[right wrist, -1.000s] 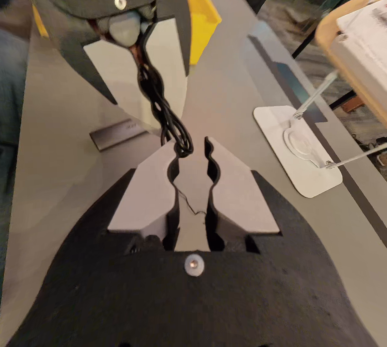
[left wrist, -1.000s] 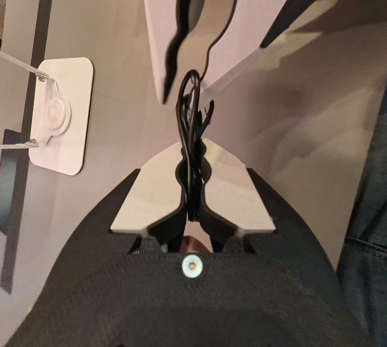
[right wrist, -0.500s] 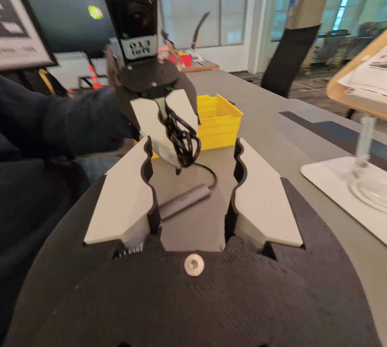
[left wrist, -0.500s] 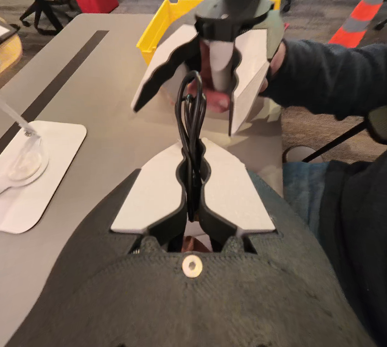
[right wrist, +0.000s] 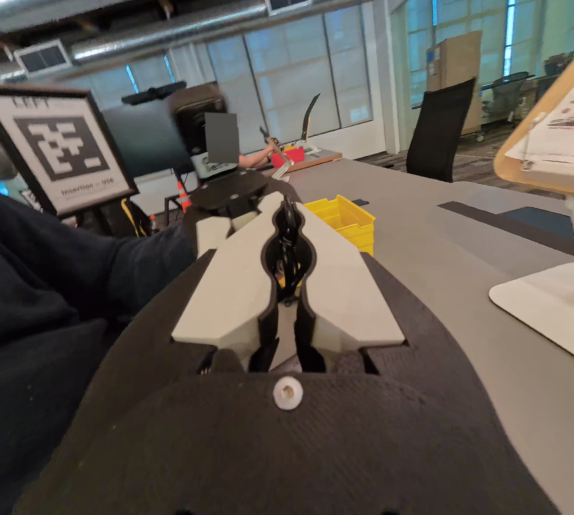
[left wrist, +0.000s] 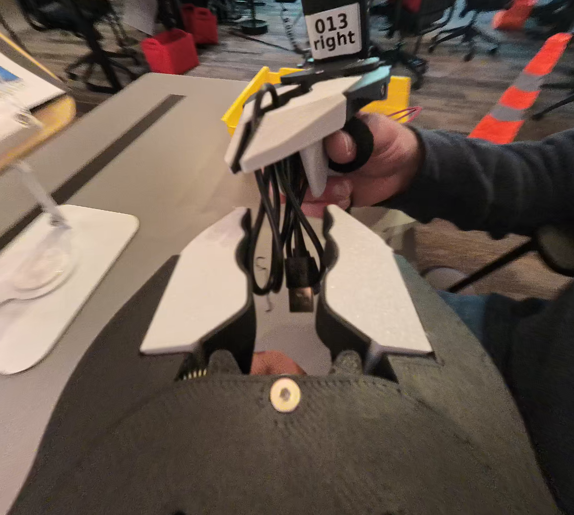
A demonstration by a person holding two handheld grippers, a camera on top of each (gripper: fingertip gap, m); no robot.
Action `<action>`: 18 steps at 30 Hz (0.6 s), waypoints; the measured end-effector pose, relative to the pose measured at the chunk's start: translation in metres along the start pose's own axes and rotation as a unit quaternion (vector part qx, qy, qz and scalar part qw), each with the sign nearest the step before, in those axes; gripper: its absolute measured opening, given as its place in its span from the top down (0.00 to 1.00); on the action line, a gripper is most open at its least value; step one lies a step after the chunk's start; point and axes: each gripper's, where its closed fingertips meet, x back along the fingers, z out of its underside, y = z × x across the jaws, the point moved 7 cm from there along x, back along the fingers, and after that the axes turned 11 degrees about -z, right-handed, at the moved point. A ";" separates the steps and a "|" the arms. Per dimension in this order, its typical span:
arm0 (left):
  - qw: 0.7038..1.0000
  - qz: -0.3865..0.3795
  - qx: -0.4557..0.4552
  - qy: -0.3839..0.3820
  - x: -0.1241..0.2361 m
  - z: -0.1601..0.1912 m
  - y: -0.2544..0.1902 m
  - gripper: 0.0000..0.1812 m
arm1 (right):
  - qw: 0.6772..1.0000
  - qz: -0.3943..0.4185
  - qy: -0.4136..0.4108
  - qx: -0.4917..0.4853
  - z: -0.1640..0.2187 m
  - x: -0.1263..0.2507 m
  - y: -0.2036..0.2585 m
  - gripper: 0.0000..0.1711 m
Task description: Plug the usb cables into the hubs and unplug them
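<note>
A bundled black USB cable point(left wrist: 285, 239) hangs from my right gripper point(left wrist: 236, 164), which is shut on its upper loops just above and beyond my left gripper point(left wrist: 287, 209). The left jaws stand open. The bundle and its USB plug point(left wrist: 299, 295) dangle between the left fingers point(left wrist: 211, 276) with gaps at both pads. In the right wrist view my right gripper point(right wrist: 287, 199) is closed, with the black cable point(right wrist: 287, 248) pinched between its fingers. The left gripper's white fingers point(right wrist: 212, 233) show just behind it. No hub shows in either view.
A yellow bin point(left wrist: 397, 96) stands on the grey table point(left wrist: 155, 158) behind the grippers; it also shows in the right wrist view point(right wrist: 348, 220). A white stand base point(left wrist: 62, 267) lies at the left. A person's hand point(left wrist: 379, 158) holds the right gripper. Chairs and red bins stand beyond the table.
The left gripper was shut on the cable bundle and has opened, letting it go. The right gripper, wide open half a second ago, has closed on the bundle and now carries it.
</note>
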 end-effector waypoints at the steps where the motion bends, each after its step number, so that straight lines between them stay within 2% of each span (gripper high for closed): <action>1: 0.999 -0.028 -0.023 -0.002 0.000 -0.001 0.000 0.69 | 1.000 0.011 -0.011 -0.009 -0.002 0.003 -0.004 1.00; 4: 0.988 -0.111 -0.106 0.010 -0.002 -0.003 -0.005 0.61 | 0.998 0.035 -0.030 -0.034 -0.001 0.008 -0.013 1.00; 6: 0.971 -0.175 -0.161 0.017 -0.006 -0.004 -0.008 0.61 | 0.997 0.051 -0.038 -0.044 0.000 0.009 -0.016 1.00; 10: 0.895 -0.311 -0.314 0.061 -0.017 0.000 -0.009 0.62 | 0.993 0.069 -0.054 -0.073 0.004 0.009 -0.020 1.00; 12: 0.874 -0.340 -0.339 0.074 -0.024 0.007 -0.008 0.63 | 0.992 0.072 -0.060 -0.084 0.005 0.008 -0.019 1.00; 15: 0.843 -0.393 -0.362 0.070 -0.024 0.010 -0.002 0.84 | 0.991 0.079 -0.054 -0.091 0.008 0.004 -0.016 1.00; 18: 0.845 -0.391 -0.357 0.073 -0.021 0.010 -0.001 0.91 | 0.992 0.083 -0.042 -0.086 0.011 0.003 -0.015 1.00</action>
